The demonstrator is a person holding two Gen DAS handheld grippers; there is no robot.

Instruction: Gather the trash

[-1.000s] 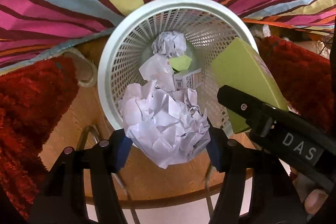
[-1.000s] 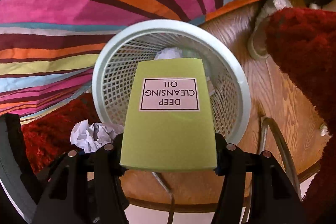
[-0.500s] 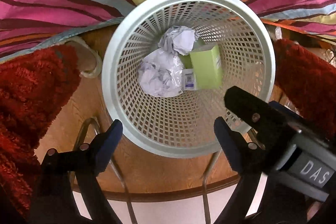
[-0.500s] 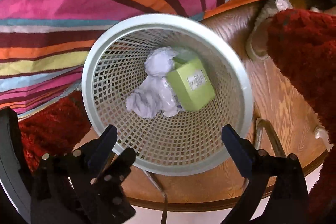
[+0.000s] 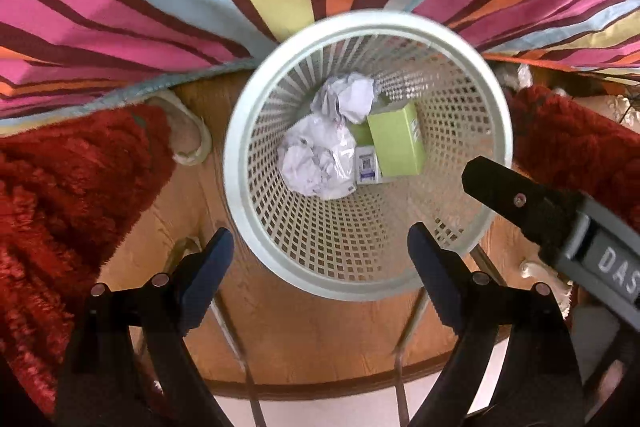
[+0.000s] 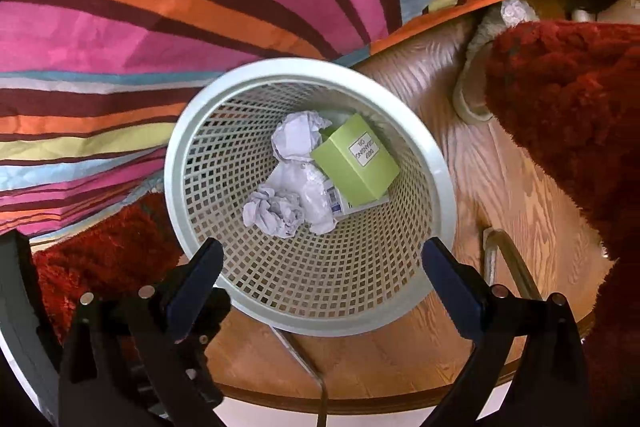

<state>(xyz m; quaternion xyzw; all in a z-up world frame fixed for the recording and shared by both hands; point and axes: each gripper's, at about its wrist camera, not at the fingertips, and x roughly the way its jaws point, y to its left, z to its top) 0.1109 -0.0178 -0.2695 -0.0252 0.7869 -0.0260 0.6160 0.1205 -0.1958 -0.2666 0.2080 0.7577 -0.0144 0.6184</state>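
Items counted. One white mesh wastebasket point(image 5: 240, 163) point(image 6: 440, 187). Inside it: three crumpled paper balls, the first point(image 6: 298, 139) against the far wall, the second point(image 6: 314, 197) at centre, the third point(image 6: 272, 213) nearest the camera; the left view separates only two. One green box point(image 5: 396, 143) point(image 6: 356, 163). One white barcoded carton point(image 5: 368, 171) partly beneath the box. Two hand-held grippers: left hand-held gripper point(image 5: 320, 259), right hand-held gripper point(image 6: 322, 277).

Perforated plastic basket point(image 5: 240, 163) – crumpled paper point(image 5: 316, 163), matt cardboard box point(image 5: 394, 143); shaggy rug point(image 5: 60, 187), glossy wood.
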